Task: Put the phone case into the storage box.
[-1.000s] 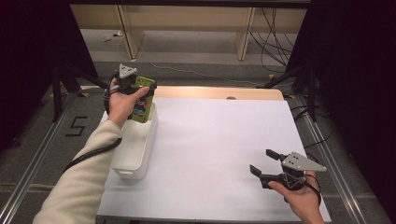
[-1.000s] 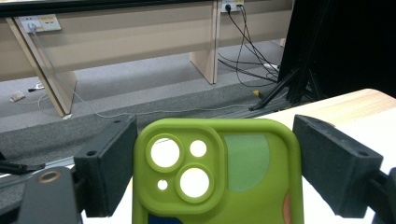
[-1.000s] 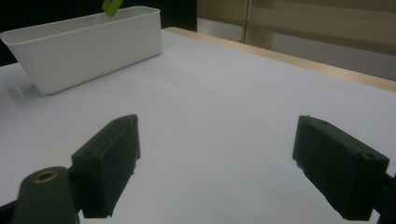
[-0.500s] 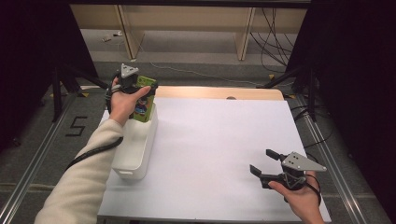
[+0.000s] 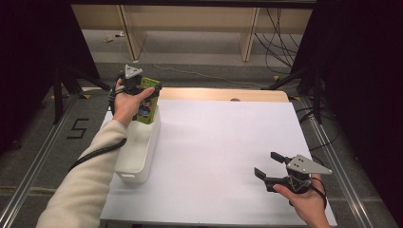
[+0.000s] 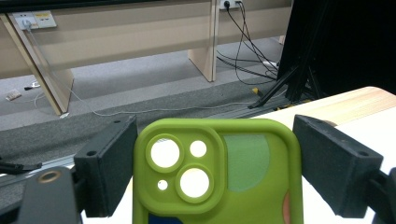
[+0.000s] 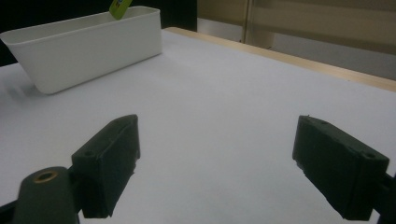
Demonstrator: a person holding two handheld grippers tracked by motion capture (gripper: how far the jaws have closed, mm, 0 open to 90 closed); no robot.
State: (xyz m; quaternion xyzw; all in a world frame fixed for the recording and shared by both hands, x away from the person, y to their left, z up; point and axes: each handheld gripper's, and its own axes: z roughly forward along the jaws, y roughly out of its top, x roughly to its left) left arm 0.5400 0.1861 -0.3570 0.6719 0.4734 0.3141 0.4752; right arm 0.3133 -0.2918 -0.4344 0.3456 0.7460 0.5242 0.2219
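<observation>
A green phone case (image 5: 148, 108) with camera cut-outs stands upright over the far end of a white bin (image 5: 124, 164). My left gripper (image 5: 144, 93) is shut on it; in the left gripper view both black jaws press the sides of the phone case (image 6: 243, 186), whose lower part is cut off by the frame. At the near right of the white table (image 5: 223, 137), my right gripper (image 5: 270, 164) is open with nothing between its jaws. From the right gripper (image 7: 217, 163) view, the bin (image 7: 84, 51) lies ahead to the left, and a corner of the green case (image 7: 119, 8) pokes above its rim.
The long white bin lies along the table's left edge. A wooden strip (image 5: 223, 94) borders the table's far edge. Beyond it are grey floor, wooden furniture legs (image 5: 249, 33) and loose cables (image 5: 280, 33). Black stands flank both sides.
</observation>
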